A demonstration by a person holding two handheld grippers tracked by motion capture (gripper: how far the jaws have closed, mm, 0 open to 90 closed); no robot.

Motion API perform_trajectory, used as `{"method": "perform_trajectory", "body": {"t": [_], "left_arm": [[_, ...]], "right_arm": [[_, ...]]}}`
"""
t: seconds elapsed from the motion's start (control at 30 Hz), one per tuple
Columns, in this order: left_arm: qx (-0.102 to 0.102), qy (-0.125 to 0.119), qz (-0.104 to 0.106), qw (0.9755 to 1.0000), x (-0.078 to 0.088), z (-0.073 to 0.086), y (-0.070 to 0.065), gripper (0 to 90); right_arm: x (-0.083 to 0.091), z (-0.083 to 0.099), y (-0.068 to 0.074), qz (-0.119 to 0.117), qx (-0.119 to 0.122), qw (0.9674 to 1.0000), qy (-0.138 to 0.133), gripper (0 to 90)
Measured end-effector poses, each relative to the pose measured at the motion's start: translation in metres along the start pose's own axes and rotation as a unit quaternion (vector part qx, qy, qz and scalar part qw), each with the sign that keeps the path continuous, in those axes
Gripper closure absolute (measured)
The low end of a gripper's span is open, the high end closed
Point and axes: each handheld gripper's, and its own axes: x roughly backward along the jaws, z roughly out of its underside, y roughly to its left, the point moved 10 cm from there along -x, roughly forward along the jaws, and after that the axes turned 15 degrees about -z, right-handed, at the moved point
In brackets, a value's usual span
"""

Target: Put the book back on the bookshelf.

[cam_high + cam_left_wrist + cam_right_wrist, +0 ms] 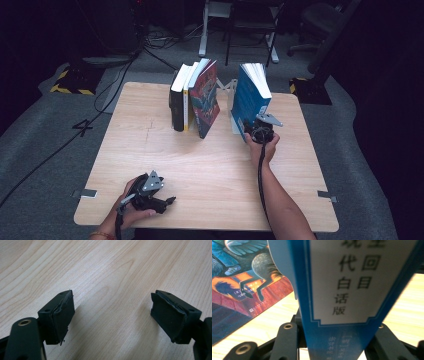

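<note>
your right gripper (252, 131) clamped on blue book's (248, 97) spine, upright near bench (210, 165) far edge | your left gripper (167, 202) gaping, empty, near front-left corner

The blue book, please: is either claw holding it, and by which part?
The right claw grips the blue book at the bottom of its spine. The left claw is open and holds nothing.

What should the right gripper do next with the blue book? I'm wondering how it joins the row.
Probably slide the blue book left toward the leaning red-covered book: the right gripper clamps its spine, it stands apart from the row, and bare table lies between.
</note>
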Motion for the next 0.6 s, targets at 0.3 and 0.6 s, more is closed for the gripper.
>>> {"method": "perform_trajectory", "body": {"t": [0.3, 0.6], "left_arm": [[0.000, 0.000, 0.000, 1.0000, -0.0001, -0.0001, 0.0000, 18.9], [0.000, 0.000, 0.000, 1.0000, -0.0001, -0.0001, -0.0001, 18.9]], "right_arm": [[-0.0023, -0.0012, 0.0022, -0.003, 0.008, 1.0000, 0.004, 60.5], [-0.0071, -0.0055, 0.0018, -0.010, 0.010, 0.9999, 0.008, 59.7]]}}
